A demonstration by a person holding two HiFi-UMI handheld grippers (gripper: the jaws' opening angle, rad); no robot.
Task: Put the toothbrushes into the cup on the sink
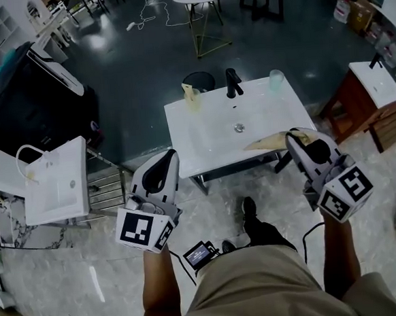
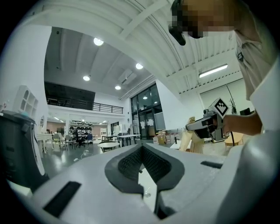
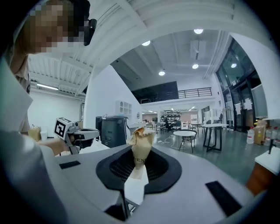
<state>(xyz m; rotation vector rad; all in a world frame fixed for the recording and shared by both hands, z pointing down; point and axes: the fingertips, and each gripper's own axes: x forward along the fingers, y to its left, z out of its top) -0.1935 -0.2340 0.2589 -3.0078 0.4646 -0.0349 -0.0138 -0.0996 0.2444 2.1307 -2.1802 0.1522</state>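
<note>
At lower left, the left hand-held gripper (image 1: 168, 156) has its jaws together on nothing. In the centre is the sink (image 1: 203, 136), with a clear cup (image 1: 276, 79) at its back right corner. The right hand-held gripper (image 1: 294, 137) clamps a tan-wrapped toothbrush (image 1: 268, 141). The wrapper hides the brush, and its long axis points left over the sink's front right edge.

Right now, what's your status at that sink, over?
Left gripper shut, empty. Right gripper shut on tan paper packet, by the sink's front edge. Clear cup at the sink's back; path to it looks clear.
</note>
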